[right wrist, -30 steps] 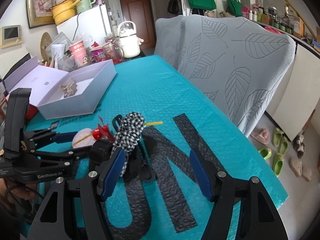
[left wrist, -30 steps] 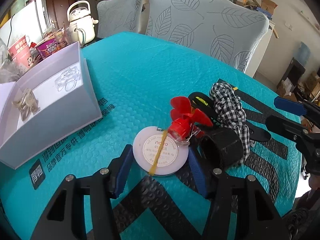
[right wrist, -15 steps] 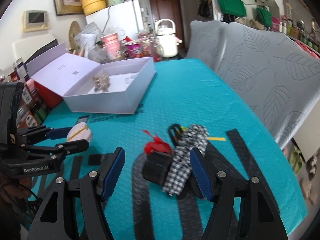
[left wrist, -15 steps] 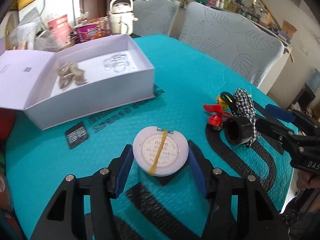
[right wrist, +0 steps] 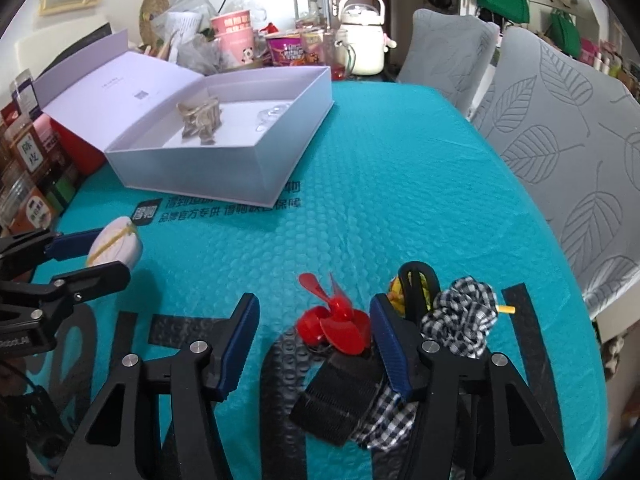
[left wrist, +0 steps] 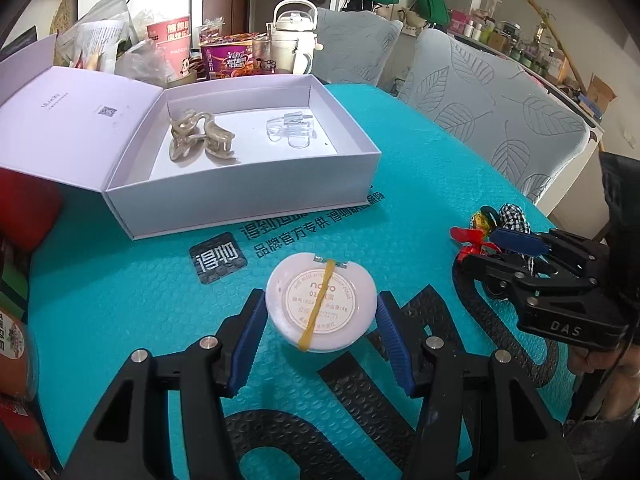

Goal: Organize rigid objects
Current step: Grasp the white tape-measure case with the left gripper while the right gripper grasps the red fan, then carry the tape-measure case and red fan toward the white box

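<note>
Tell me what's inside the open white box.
In the box: a beige hair claw and a clear clip. Its near wall hides some floor.

compact label [left wrist: 320, 305] text blurred, red box [left wrist: 28, 216] cropped

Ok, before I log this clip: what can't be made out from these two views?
- Left wrist view: the small items by the red fan are mostly covered by the right gripper.
- Right wrist view: the black block is overlapped by the checkered cloth and the right gripper's finger; its shape is unclear.
- Either view: whether the white round case is clear of the teal mat in the left gripper.
- The case's label print is too small to read.
</note>
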Demonstrator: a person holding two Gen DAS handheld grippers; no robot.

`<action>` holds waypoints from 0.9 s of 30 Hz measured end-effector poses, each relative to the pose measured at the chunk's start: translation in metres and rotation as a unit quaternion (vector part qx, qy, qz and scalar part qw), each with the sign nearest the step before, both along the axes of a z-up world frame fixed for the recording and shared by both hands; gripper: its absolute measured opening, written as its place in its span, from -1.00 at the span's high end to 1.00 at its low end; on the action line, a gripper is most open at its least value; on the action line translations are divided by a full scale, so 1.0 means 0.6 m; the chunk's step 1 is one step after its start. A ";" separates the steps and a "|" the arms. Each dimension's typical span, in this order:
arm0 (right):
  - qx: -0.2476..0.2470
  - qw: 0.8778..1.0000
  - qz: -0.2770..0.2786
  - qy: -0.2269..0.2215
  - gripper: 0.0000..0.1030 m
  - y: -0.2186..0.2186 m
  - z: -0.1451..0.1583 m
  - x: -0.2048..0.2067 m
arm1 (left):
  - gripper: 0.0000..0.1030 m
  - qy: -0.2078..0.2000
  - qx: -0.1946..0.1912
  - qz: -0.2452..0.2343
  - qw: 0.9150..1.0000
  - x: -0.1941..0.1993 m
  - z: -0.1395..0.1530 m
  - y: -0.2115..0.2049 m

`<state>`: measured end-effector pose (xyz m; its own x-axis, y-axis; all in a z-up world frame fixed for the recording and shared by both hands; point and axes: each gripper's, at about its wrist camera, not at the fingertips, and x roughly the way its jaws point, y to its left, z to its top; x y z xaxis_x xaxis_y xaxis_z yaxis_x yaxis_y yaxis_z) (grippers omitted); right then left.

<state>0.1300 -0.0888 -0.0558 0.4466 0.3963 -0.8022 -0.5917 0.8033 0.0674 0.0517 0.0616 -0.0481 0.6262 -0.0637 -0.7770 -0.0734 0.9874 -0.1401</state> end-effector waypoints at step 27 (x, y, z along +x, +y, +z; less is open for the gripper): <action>0.002 0.999 0.048 -0.023 0.30 0.018 0.022 -0.040 | -0.07 -0.011 -0.002 0.010 1.000 -0.022 0.012 0.002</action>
